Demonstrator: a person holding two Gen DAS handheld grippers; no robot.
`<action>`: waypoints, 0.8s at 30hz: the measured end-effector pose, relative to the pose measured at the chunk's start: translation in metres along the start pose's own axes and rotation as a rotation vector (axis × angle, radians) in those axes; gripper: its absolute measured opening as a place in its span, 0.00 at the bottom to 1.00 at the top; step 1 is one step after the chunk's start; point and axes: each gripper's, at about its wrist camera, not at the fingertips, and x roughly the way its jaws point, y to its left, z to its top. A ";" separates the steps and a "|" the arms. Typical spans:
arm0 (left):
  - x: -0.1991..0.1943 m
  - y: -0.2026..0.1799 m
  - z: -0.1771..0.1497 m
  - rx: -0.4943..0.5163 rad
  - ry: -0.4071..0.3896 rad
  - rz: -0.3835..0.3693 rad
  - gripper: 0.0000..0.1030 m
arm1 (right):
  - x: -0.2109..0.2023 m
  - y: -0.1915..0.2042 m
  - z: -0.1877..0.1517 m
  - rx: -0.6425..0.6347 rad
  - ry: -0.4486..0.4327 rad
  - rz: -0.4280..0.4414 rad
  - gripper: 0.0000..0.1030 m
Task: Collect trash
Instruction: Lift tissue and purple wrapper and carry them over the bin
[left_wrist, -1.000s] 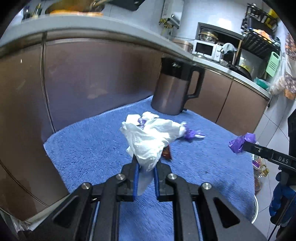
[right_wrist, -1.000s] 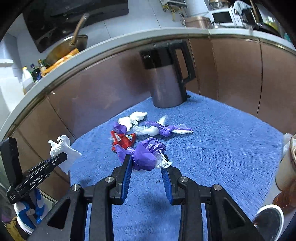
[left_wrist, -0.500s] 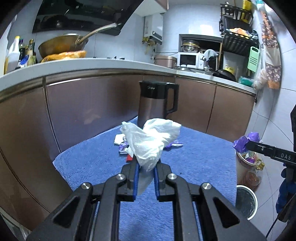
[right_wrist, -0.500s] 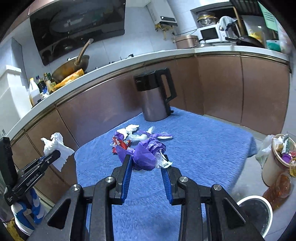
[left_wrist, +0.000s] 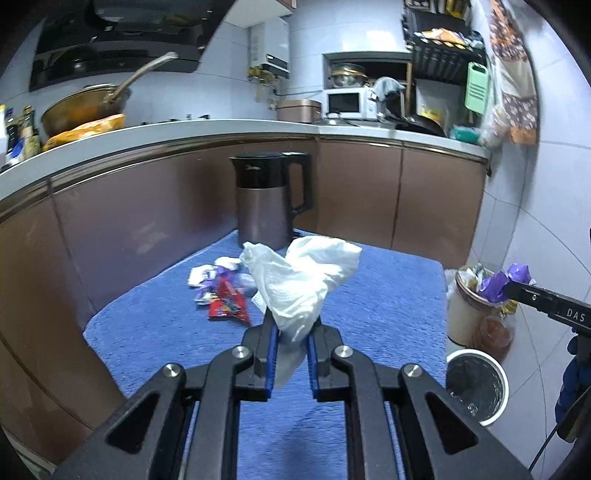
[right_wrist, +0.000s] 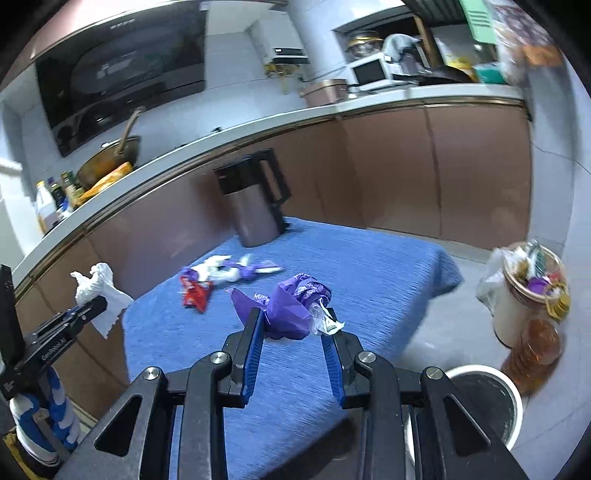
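Lower rim of the white bin (right_wrist: 480, 402) behind the right gripper (right_wrist: 291, 325).

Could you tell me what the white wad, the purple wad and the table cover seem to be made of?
White wad: paper towel, matte, with an embossed dimpled texture.
Purple wad: thin printed plastic wrapper, glossy, sharply creased.
Table cover: blue towel-like cloth, with fuzzy looped pile, probably terry.

tissue (left_wrist: 303, 284) white | wrapper (right_wrist: 288, 310) purple | towel (left_wrist: 388, 295) blue | packet (left_wrist: 227, 304) red
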 end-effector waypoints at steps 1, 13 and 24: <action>0.005 -0.008 0.001 0.014 0.009 -0.012 0.12 | -0.002 -0.008 -0.002 0.013 -0.001 -0.012 0.28; 0.076 -0.143 0.001 0.235 0.140 -0.246 0.12 | -0.014 -0.125 -0.052 0.184 0.063 -0.295 0.29; 0.155 -0.303 -0.043 0.465 0.328 -0.443 0.12 | 0.008 -0.214 -0.101 0.334 0.191 -0.424 0.29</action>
